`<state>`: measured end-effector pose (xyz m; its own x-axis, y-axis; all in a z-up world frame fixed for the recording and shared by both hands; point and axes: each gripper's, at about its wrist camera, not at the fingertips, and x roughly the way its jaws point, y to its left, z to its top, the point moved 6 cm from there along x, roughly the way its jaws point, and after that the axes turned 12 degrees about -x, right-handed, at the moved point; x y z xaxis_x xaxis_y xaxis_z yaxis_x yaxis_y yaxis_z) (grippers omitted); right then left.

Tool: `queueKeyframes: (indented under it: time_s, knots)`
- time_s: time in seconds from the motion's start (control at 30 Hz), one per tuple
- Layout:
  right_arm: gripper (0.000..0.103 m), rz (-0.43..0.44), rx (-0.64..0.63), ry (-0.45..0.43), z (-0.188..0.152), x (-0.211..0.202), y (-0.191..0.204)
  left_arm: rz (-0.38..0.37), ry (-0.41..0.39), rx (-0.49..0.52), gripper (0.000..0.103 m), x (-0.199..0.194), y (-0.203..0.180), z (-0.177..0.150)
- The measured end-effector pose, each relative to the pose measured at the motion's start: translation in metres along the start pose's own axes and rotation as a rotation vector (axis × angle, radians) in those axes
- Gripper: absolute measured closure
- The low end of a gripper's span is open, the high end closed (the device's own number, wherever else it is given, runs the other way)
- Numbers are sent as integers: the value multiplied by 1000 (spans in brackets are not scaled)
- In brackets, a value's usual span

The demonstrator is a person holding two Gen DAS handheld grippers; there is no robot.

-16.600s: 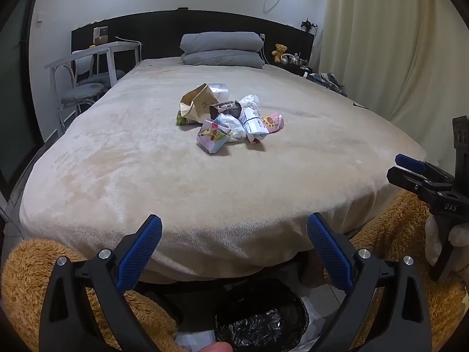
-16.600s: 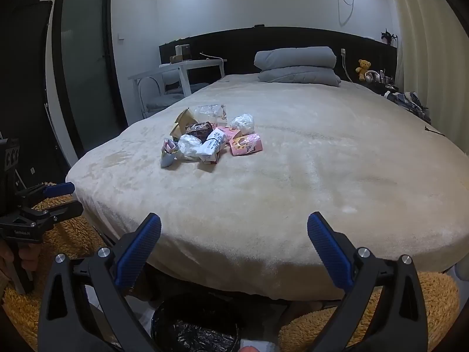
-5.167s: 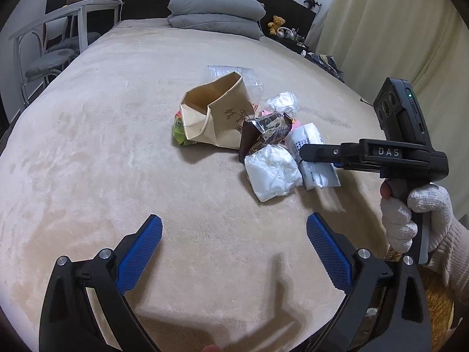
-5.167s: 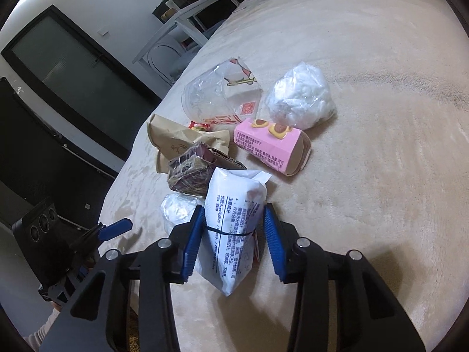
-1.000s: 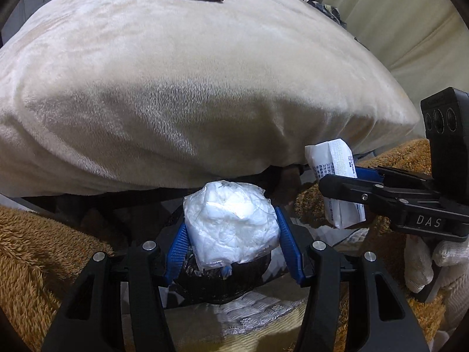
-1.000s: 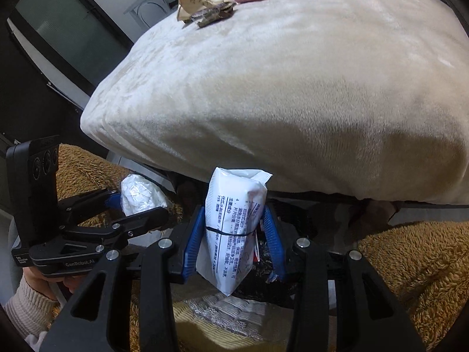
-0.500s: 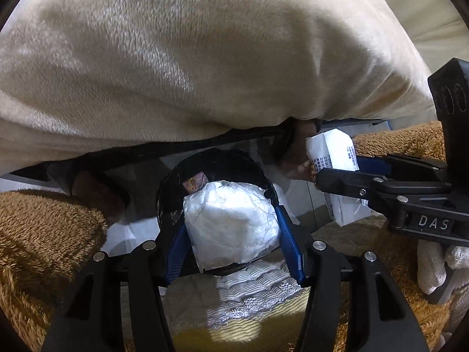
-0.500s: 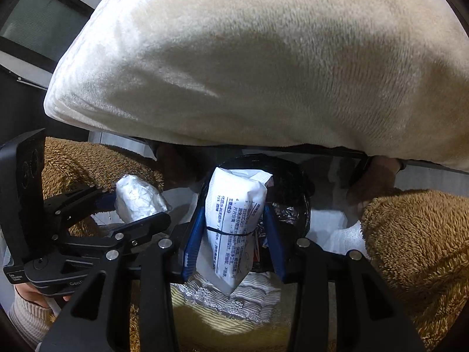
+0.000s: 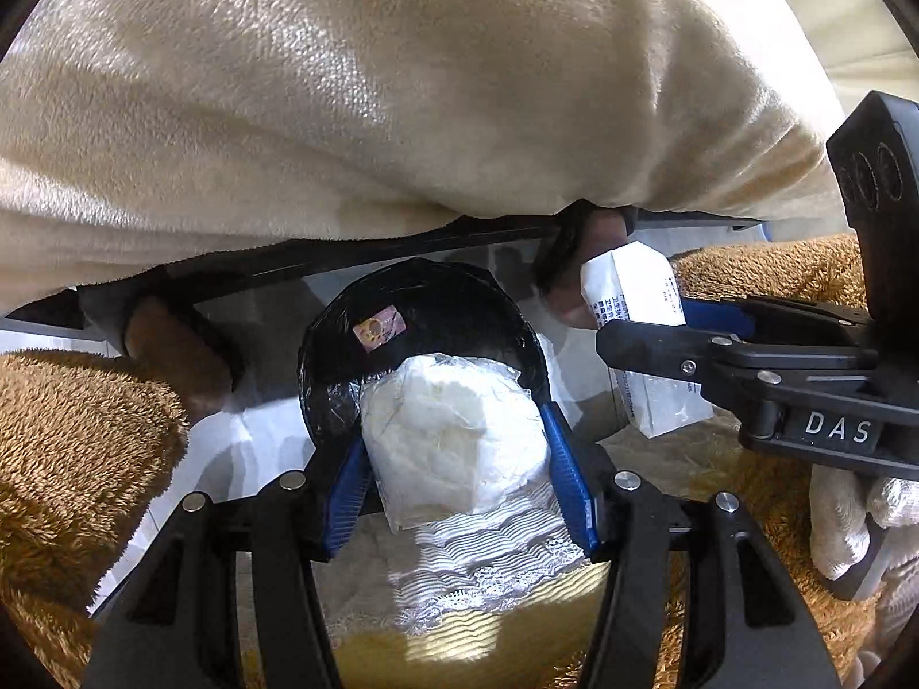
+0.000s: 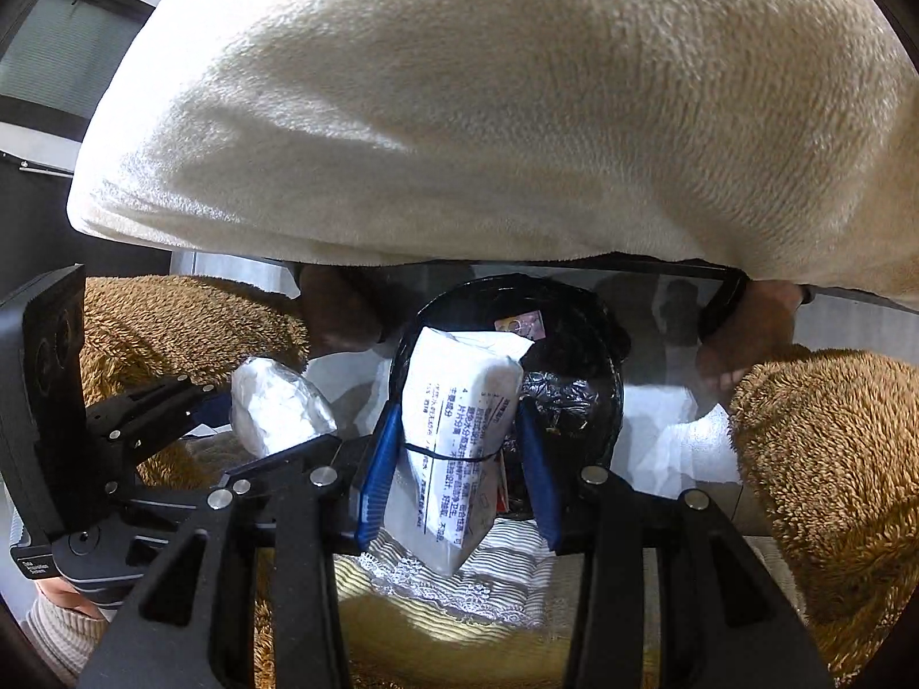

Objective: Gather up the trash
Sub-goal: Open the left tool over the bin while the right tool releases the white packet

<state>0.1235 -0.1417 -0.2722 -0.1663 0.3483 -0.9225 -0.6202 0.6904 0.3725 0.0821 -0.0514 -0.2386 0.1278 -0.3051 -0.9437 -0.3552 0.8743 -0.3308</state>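
Two handheld grippers are hovering side by side over a small round trash bin (image 9: 321, 367) lined with a black plastic bag, which is sitting on the floor at the foot of a bed. A cream plush blanket (image 9: 402, 86) is draping over the edge of the bed and filling the upper half of both views.

The left gripper (image 9: 454, 453) is clamping a crumpled white plastic bag (image 9: 454, 436) between its blue pads (image 9: 566, 488). The bundle is hanging over the near rim of the bin, its top overlapping the dark opening.

The right gripper (image 10: 456, 459) is pinching a white printed packet (image 10: 454, 430), bound around its middle by a thin black band. The packet is standing nearly upright between the pads, directly above the bin (image 10: 597, 396). In the left wrist view the same right gripper (image 9: 683, 321) is reaching in from the right, with a white-gloved hand (image 9: 861, 522) gripping its handle, and the packet (image 9: 637, 293) is showing just beside the rim of the bin.

A small pink wrapper (image 9: 379, 330) is already lying inside the bin against the black liner. Shaggy brown rugs (image 9: 74, 442) are lying on the floor on either side of the bin.
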Motion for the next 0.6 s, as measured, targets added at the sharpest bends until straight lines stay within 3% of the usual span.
queueKeyframes:
  time_s: [0.13,0.43,0.6]
  knots:
    - [50,-5,19,6,0,2,-4,38,-10,-2,38,3,2,-1]
    - [49,-14,29,-17,-4,-3,-8,15,-41,-8,37,-5,4,0]
    - [49,-4,7,-83,-3,-16,-3,-22,-89,-18,37,-18,5,1]
